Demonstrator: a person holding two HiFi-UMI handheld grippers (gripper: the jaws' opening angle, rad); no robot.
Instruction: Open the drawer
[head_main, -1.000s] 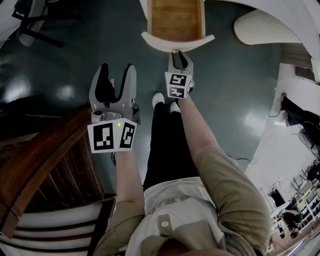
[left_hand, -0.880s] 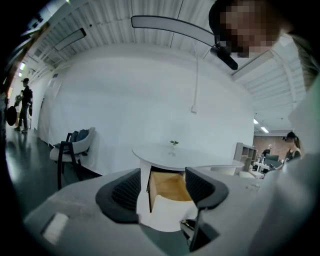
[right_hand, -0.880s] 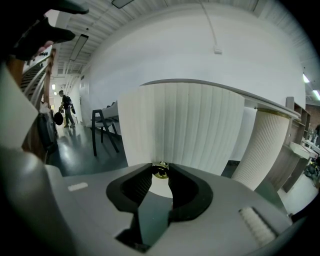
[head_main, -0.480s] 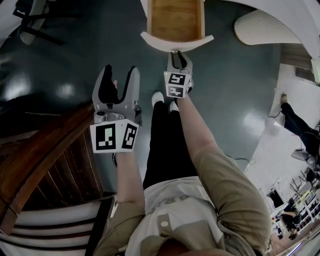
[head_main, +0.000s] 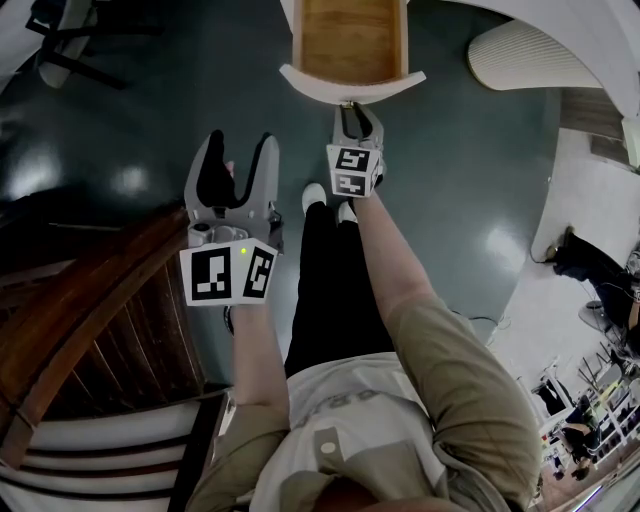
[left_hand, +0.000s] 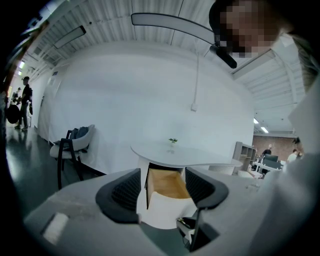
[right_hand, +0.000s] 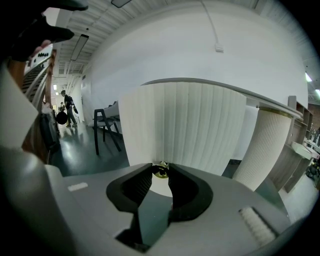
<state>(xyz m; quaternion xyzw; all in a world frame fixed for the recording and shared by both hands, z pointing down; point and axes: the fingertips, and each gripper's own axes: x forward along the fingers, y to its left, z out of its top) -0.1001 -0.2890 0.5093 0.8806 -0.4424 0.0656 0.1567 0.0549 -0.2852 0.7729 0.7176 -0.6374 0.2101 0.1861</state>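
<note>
The drawer (head_main: 350, 40) stands pulled out from a white ribbed cabinet, its bare wooden inside facing up behind a curved white front (head_main: 352, 84). My right gripper (head_main: 353, 108) reaches to that front, and its jaws are shut on the small brass knob (right_hand: 160, 170) in the middle of the front (right_hand: 185, 130). My left gripper (head_main: 238, 145) hangs to the left over the dark floor, open, with nothing between its fingers. In the left gripper view, the open drawer (left_hand: 167, 182) shows between the left gripper's (left_hand: 162, 187) jaws, well beyond them.
A dark wooden stair rail (head_main: 80, 330) fills the lower left. A white ribbed pillar (head_main: 520, 55) stands to the right of the drawer. A chair (left_hand: 70, 147) stands by the wall at left. The person's shoes (head_main: 330, 200) are just below the drawer front.
My left gripper has drifted slightly to the right. My right gripper keeps its hold on the knob, and the drawer has not visibly moved.
</note>
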